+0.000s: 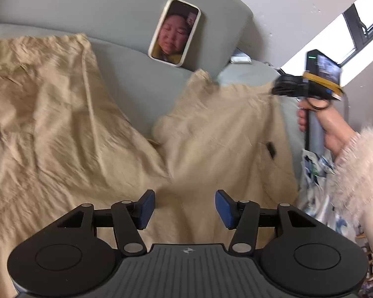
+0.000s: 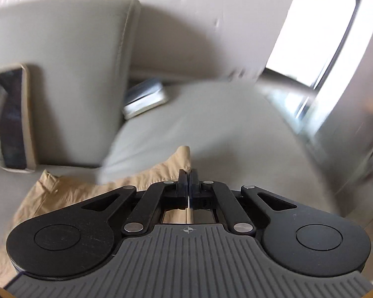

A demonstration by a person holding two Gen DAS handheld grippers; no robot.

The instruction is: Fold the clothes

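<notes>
Each tool is black and grey: a ribbed grey deck with a small crosshair mark at its front edge, flanked by two round black housings with a raised disc on each. From the housings, black link arms with silver rivet heads reach ahead of the crosshair. The left tongs [image 1: 184,209] end in flat blue pads [image 1: 146,208]. The right tongs [image 2: 188,186] show black tips. Seen from the left tool, the right one carries a small lit screen, yellow bands and a grey handle. The right hand [image 1: 328,126] wears a fluffy pale pink sleeve [image 1: 358,173].

No readable text or labels
</notes>
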